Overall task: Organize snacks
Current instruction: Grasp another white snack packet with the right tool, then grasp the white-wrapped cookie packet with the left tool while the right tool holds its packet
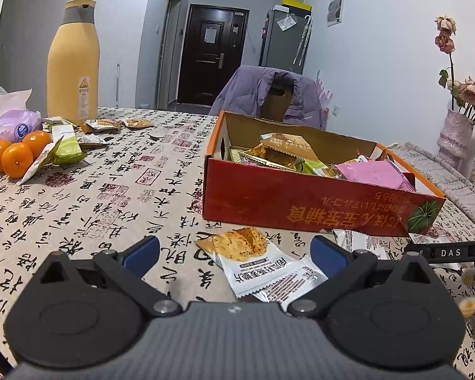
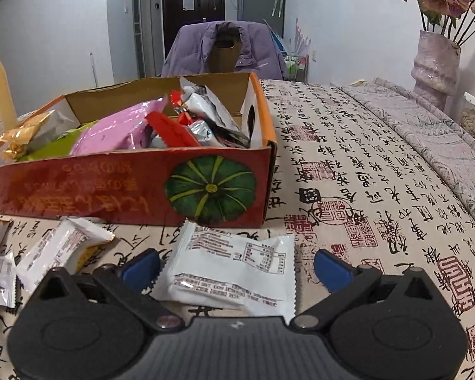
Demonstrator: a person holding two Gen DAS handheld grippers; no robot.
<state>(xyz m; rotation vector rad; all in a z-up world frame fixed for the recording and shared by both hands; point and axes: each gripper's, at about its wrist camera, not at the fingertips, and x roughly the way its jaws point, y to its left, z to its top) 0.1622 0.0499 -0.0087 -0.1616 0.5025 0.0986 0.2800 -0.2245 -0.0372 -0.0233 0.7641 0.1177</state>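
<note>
While both grippers sit low over the table, the left gripper [image 1: 235, 255] spreads its jaws around a cracker packet [image 1: 262, 266]. Between the right gripper's [image 2: 236, 267] spread jaws lies a white packet [image 2: 234, 269]; the red box [image 2: 136, 186] stands just ahead.

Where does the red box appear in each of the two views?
Left wrist view: the red box is right of centre, beyond the open fingers, with its pumpkin picture at its right end.
Right wrist view: the red box fills the left and centre, and the pumpkin picture is near its right corner.
Shared landmark: the purple jacket on the chair behind the box.
</note>
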